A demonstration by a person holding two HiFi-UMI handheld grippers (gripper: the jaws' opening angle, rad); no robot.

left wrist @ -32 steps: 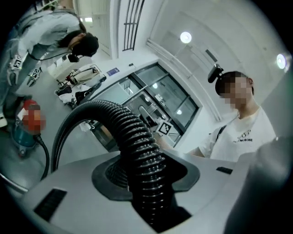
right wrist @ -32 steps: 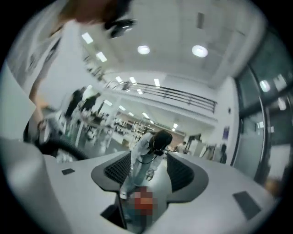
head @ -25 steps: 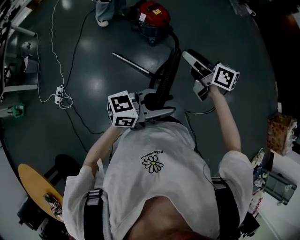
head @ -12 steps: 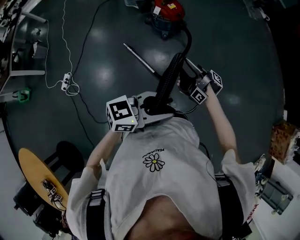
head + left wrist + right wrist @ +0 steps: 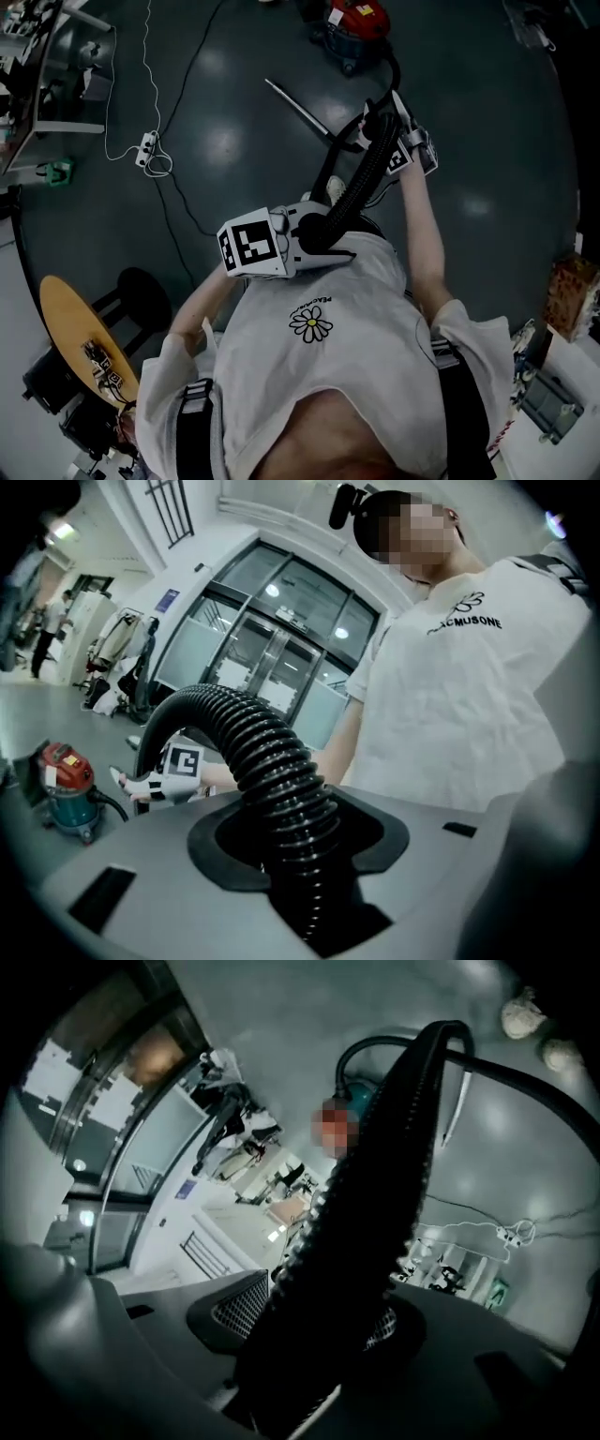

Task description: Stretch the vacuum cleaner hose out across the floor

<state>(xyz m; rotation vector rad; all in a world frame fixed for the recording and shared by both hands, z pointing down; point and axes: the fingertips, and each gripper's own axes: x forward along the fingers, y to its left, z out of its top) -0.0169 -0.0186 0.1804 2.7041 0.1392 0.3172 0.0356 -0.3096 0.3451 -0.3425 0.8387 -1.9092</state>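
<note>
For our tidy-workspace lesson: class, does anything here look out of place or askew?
The black ribbed hose arches off the floor between the left gripper and right gripper, both clamped on it, rather than lying straight. A metal wand lies loose on the floor near the red vacuum cleaner.

Power strip (image 5: 147, 145) taken as reference: white cord (image 5: 147, 56) runs up from it toward the frame top, and a black cable (image 5: 192, 58) passes just right of it. Green item (image 5: 58, 172) lies near its lower left, metal rack (image 5: 70, 56) up-left. Round wooden stool (image 5: 80, 323) stands well below the strip, brown box (image 5: 572, 295) far to its right.
</note>
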